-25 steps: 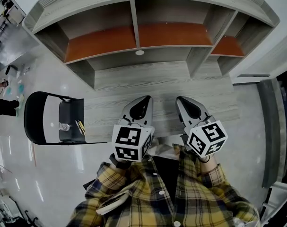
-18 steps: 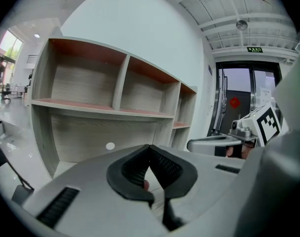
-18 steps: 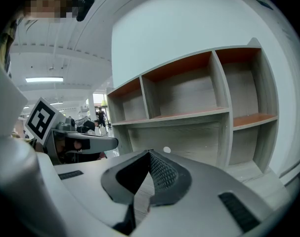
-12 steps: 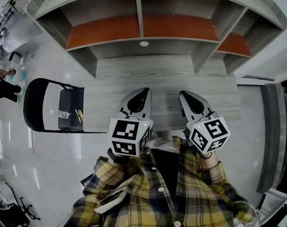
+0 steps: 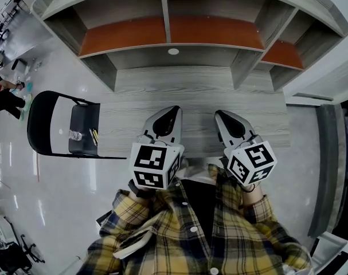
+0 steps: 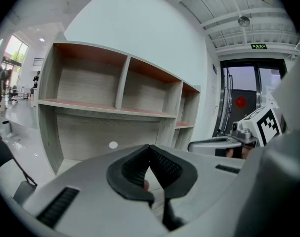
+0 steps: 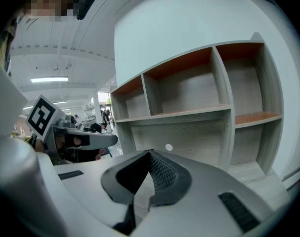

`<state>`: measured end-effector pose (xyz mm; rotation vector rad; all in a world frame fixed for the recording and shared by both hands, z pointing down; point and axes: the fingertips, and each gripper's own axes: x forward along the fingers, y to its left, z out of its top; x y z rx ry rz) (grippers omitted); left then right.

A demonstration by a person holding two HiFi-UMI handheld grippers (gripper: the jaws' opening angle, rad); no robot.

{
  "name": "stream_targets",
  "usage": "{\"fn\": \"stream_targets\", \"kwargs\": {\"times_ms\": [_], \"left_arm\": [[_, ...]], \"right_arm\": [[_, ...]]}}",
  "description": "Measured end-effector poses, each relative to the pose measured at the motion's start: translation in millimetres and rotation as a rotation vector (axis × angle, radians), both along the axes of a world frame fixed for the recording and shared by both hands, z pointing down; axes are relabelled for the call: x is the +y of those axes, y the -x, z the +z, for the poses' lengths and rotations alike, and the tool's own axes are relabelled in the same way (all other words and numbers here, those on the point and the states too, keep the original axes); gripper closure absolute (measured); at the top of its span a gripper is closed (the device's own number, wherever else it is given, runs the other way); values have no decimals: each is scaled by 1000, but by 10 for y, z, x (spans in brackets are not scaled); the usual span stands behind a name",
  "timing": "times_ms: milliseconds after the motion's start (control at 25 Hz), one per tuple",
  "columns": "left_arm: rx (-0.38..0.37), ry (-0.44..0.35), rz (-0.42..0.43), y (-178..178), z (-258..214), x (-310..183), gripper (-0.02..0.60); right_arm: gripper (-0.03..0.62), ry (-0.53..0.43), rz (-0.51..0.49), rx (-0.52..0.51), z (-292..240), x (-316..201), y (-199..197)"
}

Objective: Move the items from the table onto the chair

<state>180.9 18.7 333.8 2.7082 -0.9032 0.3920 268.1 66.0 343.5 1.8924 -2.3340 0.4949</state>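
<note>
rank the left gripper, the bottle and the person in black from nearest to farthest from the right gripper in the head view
1. left gripper, just beside the right gripper, on its left.
2. bottle, on the chair seat, further left.
3. person, on the floor at the far left edge.

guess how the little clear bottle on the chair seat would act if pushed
The clear bottle looks small and see-through, so it is probably light plastic that shifts easily. It seems to lie on its side on the chair seat, so it may roll. Too small to judge contents.
</note>
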Motion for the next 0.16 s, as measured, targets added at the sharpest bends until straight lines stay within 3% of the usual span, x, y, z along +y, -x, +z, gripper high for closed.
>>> {"fn": "stream_targets", "kwargs": {"times_ms": [160], "left_arm": [[-13,4,2,-40,50,38,578]], "right_arm": [[579,9,-8,-5,56,34,-43]]}}
